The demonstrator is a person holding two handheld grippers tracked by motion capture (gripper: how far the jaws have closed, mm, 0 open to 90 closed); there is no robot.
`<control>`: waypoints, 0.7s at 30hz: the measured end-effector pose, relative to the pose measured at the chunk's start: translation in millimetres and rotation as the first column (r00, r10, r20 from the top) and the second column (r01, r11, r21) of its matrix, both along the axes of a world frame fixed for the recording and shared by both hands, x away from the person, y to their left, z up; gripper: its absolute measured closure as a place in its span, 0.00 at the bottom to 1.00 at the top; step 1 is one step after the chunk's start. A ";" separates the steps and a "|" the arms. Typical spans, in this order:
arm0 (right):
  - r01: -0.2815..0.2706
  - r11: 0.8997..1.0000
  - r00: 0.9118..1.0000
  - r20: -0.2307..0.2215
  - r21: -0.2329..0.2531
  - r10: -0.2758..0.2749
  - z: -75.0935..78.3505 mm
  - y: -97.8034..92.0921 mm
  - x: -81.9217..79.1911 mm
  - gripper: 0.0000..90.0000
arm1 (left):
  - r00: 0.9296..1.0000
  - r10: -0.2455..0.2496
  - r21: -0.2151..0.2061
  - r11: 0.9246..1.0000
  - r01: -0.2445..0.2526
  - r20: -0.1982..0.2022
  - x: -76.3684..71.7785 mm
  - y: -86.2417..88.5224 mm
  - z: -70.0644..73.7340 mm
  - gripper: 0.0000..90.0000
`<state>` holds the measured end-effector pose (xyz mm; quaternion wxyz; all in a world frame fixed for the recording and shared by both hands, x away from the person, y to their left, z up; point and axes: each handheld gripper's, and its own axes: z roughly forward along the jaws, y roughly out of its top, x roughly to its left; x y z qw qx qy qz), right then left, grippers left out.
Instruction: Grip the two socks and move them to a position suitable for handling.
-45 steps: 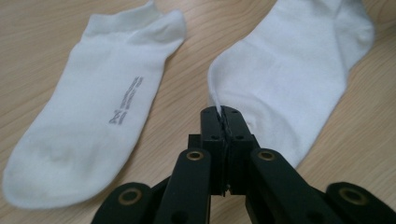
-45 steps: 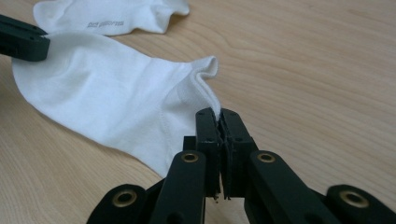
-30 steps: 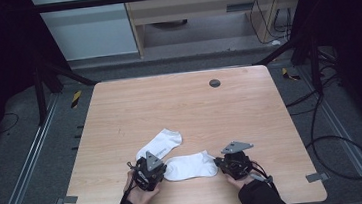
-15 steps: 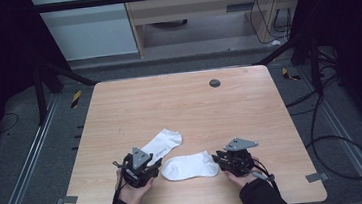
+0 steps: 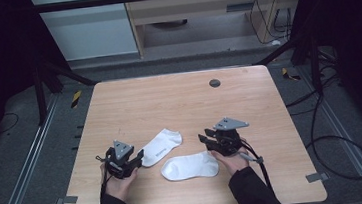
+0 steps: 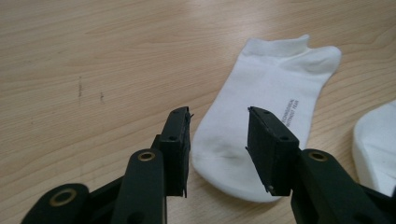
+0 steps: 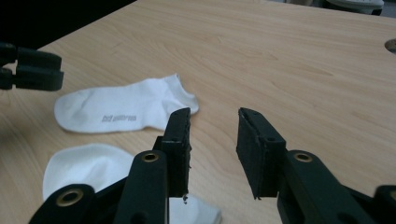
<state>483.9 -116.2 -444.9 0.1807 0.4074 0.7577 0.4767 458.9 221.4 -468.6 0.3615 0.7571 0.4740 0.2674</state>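
Note:
Two white ankle socks lie flat near the front of the wooden table [image 5: 169,103]. The far sock [image 5: 161,146] lies at an angle and has small grey print on it [image 6: 275,88] [image 7: 121,109]. The near sock [image 5: 190,166] lies crosswise [image 6: 376,144] [image 7: 86,168]. My left gripper [image 5: 138,158] is open just left of the far sock's toe, which shows beyond its jaws [image 6: 218,128]. At the near sock's right end my right gripper [image 5: 203,138] stands open over bare wood [image 7: 214,119]. Neither holds anything. The left gripper's jaws [image 7: 28,70] show in the right gripper view.
A round dark cable hole [image 5: 214,83] sits near the table's far edge. Strips of grey tape [image 5: 316,177] mark the front corners. Black frame bars and cables surround the table on the floor. Most of the tabletop beyond the socks is bare wood.
My left gripper has slid left, off the far sock's toe. My right gripper has moved a little away from the person, past the near sock's end. Both socks lie where they were.

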 end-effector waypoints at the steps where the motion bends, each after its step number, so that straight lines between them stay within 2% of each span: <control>1: 0.002 1.000 1.000 0.001 0.000 -0.002 1.2 3.4 4.1 0.70 | 1.000 0.004 0.000 1.000 -0.004 -0.002 0.9 1.4 -0.9 0.65; 8: -0.016 1.000 1.000 -0.024 -0.003 0.016 -2.5 31.4 31.9 0.65 | 0.999 0.029 0.019 0.999 -0.029 -0.030 6.8 8.8 -8.8 0.65; 11: -0.013 1.000 0.999 -0.031 -0.027 0.012 -8.0 43.6 43.0 0.64 | 0.999 0.039 0.019 0.999 -0.039 -0.033 8.0 9.9 -9.8 0.65; 14: -0.013 0.999 0.999 -0.044 -0.034 0.012 -11.8 52.4 49.5 0.65 | 0.999 0.038 0.022 0.999 -0.037 -0.038 8.1 9.6 -10.6 0.65; 16: -0.017 0.998 0.999 -0.044 -0.058 0.015 -14.9 57.5 54.1 0.65 | 0.998 0.038 0.027 0.999 -0.037 -0.042 8.3 9.4 -11.3 0.65; 21: -0.015 0.998 0.998 -0.065 -0.067 0.010 -20.6 67.8 62.2 0.65 | 0.998 0.037 0.033 0.999 -0.035 -0.057 8.8 8.5 -13.8 0.66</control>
